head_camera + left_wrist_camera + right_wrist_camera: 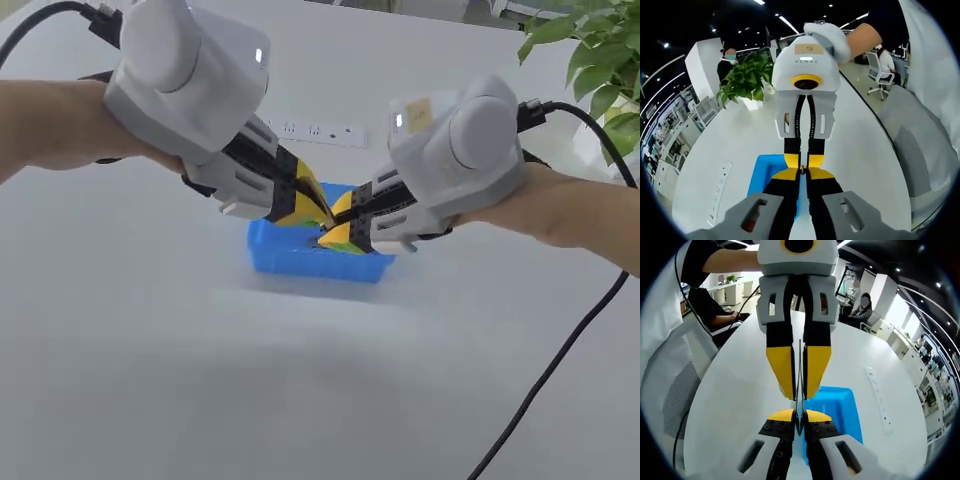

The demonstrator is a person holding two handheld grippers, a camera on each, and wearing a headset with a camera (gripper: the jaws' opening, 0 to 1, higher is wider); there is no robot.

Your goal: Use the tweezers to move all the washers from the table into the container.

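**Head view.** Your left gripper (316, 212) comes in from the left and your right gripper (342, 226) from the right. Their yellow-tipped jaws meet tip to tip directly above the blue container (285, 256). The container sits on the white table (150, 350), roughly at the centre of your view. The meeting jaws cover most of its interior, so you cannot tell what lies inside. A white power strip (315, 131) lies flat on the table beyond the container. A potted plant (590, 50) stands at the far right corner. A black cable (560, 360) trails from your right gripper across the table toward the near edge.

**Right gripper view.** The tweezers (800, 365) appear as a thin metal strip seen edge-on. They run from between your own jaws at the bottom up between the jaws of the left gripper opposite. Both pairs of jaws are pressed together on this strip, one pair at each end. The container lies on the table just below and to the right of the tips.

**Left gripper view.** Your own jaws stand close together with only a narrow slit between them. The right gripper's jaws are likewise drawn in, facing yours. The two pairs of yellow tips nearly touch over the near edge of the container. The plant stands behind, to the left.
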